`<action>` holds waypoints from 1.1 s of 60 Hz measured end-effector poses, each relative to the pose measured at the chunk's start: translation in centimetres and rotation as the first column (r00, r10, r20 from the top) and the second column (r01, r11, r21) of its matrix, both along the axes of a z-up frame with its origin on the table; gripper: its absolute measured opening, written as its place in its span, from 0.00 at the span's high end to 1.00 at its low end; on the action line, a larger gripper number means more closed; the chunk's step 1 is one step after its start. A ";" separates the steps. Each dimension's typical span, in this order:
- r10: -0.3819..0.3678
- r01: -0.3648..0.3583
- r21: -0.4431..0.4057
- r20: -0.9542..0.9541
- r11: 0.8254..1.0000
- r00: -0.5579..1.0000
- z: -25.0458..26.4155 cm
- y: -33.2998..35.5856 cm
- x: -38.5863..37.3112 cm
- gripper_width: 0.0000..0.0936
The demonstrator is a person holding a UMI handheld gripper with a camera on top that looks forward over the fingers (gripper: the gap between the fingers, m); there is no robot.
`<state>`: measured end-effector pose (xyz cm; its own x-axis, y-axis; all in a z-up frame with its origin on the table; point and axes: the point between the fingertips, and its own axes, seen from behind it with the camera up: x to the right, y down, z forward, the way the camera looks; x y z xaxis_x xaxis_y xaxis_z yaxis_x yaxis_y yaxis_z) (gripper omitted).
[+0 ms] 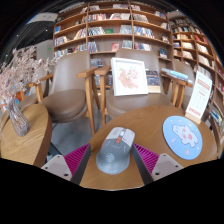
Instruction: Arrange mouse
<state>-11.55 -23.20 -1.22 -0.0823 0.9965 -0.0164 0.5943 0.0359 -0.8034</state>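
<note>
A grey computer mouse (114, 150) with an orange scroll wheel lies on the round wooden table (150, 130). It sits between the fingers of my gripper (111, 160), close to the table's near edge. The magenta pads (73, 157) stand on either side of the mouse with a small gap at each side, so the gripper is open. A round light-blue mouse mat (183, 135) with a printed picture lies on the same table, to the right of and a little beyond the mouse.
A second round wooden table (25, 140) at the left carries a branchy ornament (20, 80). Two chairs (68, 85) stand beyond the tables, one holding a propped book (129, 76). A white sign (199, 97) stands at the right; bookshelves (110, 30) fill the back.
</note>
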 end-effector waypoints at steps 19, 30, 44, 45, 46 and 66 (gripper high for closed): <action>0.010 -0.011 0.001 0.023 1.000 1.000 -0.1 -0.7 -2.7 0.08; 0.007 -0.007 0.013 0.028 1.000 1.000 -0.1 -0.8 -3.4 0.13; 0.008 -0.010 0.061 0.029 0.998 1.000 0.1 0.1 -3.5 0.54; 0.007 -0.010 0.076 0.029 0.997 1.000 0.2 0.3 -3.5 0.54; 0.007 -0.009 0.086 0.024 0.996 1.000 0.3 0.4 -3.5 0.54; -0.016 0.017 0.009 -0.114 1.000 0.993 12.3 7.1 -3.2 0.54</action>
<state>-14.76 -16.05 11.04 -0.0670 0.9978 0.0022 0.4993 0.0354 -0.8657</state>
